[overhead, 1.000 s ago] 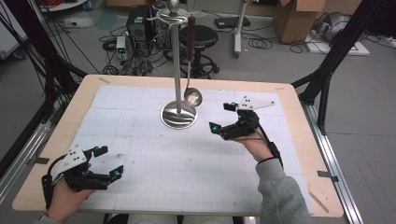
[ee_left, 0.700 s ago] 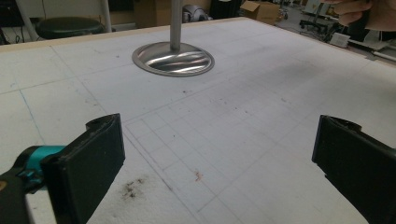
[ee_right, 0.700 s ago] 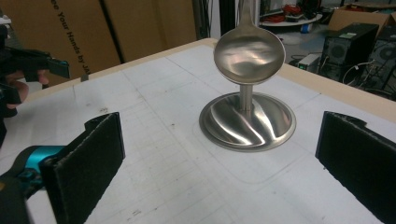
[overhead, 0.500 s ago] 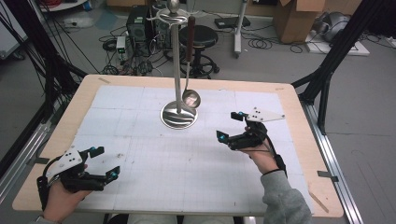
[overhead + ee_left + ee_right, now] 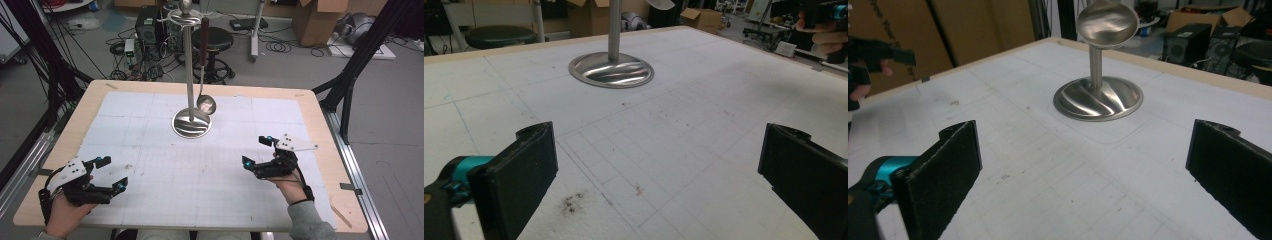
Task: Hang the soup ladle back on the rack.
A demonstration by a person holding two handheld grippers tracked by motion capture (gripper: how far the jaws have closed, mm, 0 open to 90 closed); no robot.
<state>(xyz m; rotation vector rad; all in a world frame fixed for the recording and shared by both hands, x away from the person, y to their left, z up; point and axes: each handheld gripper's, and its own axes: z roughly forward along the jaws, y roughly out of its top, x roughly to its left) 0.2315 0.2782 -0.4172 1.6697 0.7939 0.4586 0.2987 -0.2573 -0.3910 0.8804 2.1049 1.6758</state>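
— The right gripper (image 5: pixel 261 153) is held with jaws spread wide, nothing between them. And the ladle (image 5: pixel 205 102)?
— Hung upright on the utensil stand (image 5: pixel 190 122), at about eleven o'clock from it, handle vertical.
— The left gripper (image 5: pixel 111 173)?
— Equally wide, empty, farther off; the ladle lies at one o'clock. The white mat (image 5: pixel 150 145) between is bare.

— What sits on the pale wooden table (image 5: pixel 320 107)?
— A white gridded mat (image 5: pixel 200 165) covers most of it. A tall steel utensil stand with a round base (image 5: pixel 191 122) stands on the mat toward the far middle.
— Anything on the stand?
— A steel ladle with a dark handle (image 5: pixel 205 102) hangs on its right, bowl just above the base.
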